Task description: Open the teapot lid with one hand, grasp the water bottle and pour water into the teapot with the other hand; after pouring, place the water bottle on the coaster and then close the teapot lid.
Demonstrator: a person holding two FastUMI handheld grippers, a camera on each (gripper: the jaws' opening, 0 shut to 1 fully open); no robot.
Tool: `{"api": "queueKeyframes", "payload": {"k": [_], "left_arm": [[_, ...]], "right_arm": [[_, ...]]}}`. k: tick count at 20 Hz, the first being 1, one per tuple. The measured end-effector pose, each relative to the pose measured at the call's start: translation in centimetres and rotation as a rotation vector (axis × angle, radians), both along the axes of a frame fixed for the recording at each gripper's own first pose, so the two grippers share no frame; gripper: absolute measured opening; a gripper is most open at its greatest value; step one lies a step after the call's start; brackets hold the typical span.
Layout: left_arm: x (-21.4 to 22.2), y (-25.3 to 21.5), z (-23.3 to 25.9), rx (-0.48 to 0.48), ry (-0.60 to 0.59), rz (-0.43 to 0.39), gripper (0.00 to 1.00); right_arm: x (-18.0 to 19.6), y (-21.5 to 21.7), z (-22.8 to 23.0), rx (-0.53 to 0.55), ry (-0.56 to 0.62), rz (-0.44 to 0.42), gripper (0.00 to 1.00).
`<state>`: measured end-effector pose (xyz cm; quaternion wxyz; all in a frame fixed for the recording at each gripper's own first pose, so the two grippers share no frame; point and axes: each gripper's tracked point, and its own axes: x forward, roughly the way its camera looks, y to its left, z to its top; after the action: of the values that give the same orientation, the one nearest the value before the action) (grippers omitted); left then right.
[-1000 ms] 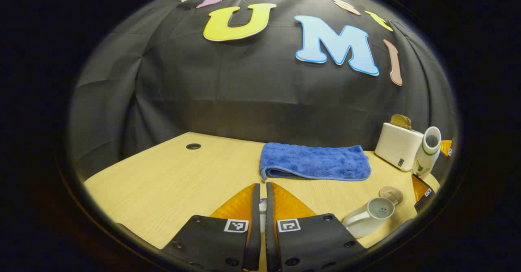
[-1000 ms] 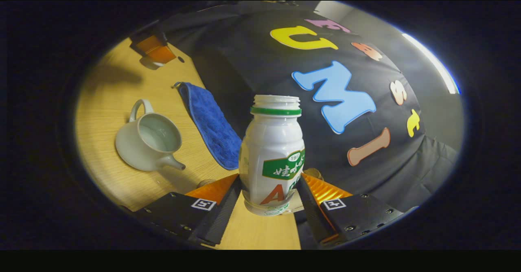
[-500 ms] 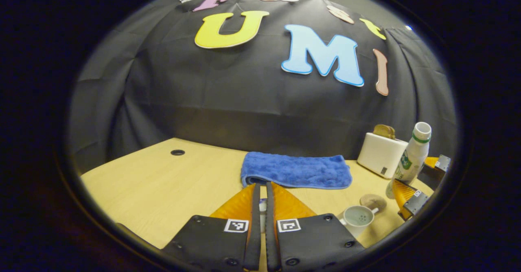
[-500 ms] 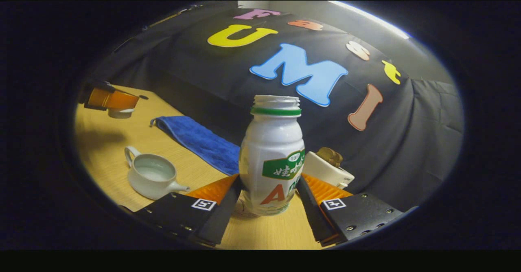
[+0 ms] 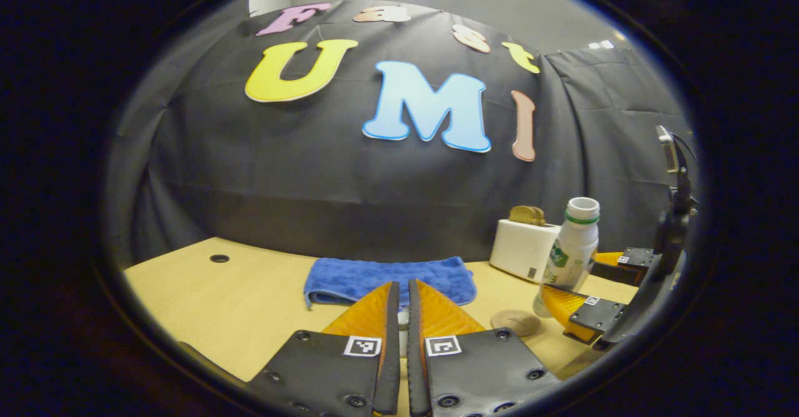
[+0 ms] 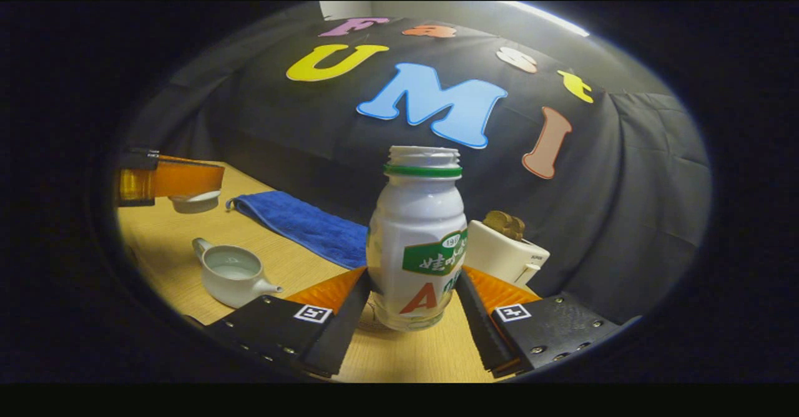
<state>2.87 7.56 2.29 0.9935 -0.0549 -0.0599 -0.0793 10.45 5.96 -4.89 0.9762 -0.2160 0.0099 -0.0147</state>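
The right tongs point(image 6: 415, 292) clasp an upright, uncapped white bottle point(image 6: 417, 242) with a green neck ring — the left tongs point(image 5: 400, 317) pinch the teapot lid point(image 6: 195, 201).

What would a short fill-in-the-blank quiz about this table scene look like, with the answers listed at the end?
1. The right gripper is shut on the ____.
2. The teapot on the table has its lid ____.
3. The folded towel lying near the cloth wall is ____ in colour.
4. Brown slices of toast stick out of the white ____.

Missing words: bottle; off; blue; toaster
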Motion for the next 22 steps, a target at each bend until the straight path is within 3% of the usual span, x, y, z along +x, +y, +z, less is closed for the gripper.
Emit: {"api": "queueKeyframes", "payload": {"k": [2,3,6,7,11,12,13,22], "left_arm": [[0.2,-2.0,-0.1,0.046,-0.01,-0.032,0.12],[0.4,-2.9,-0.7,0.073,-0.002,-0.047,0.16],[1.1,-4.3,-2.2,0.109,0.032,-0.069,0.08],[1.2,-4.6,-2.5,0.109,0.038,-0.076,0.12],[1.8,-5.9,-3.2,0.114,0.051,-0.102,0.12],[1.9,-6.3,-3.4,0.119,0.051,-0.107,0.08],[2.1,-6.5,-3.5,0.128,0.053,-0.109,0.12],[2.4,-6.6,-4.5,0.157,0.071,-0.091,0.15]], "right_arm": [[-0.1,-0.2,0.1,0.013,-0.001,-0.002,0.8],[-0.1,-0.3,0.1,0.017,-0.001,-0.004,0.8],[-0.1,-0.5,0.1,0.028,0.002,-0.003,0.8],[-0.1,-0.6,0.1,0.03,0.002,-0.002,0.8],[-0.1,-1.2,0.3,0.052,0.0,-0.011,0.8],[-0.1,-1.2,0.4,0.057,-0.001,-0.012,0.8],[-0.1,-1.4,0.6,0.062,-0.003,-0.014,0.8],[-1.2,-1.8,0.6,0.08,0.001,-0.03,0.8]]}}
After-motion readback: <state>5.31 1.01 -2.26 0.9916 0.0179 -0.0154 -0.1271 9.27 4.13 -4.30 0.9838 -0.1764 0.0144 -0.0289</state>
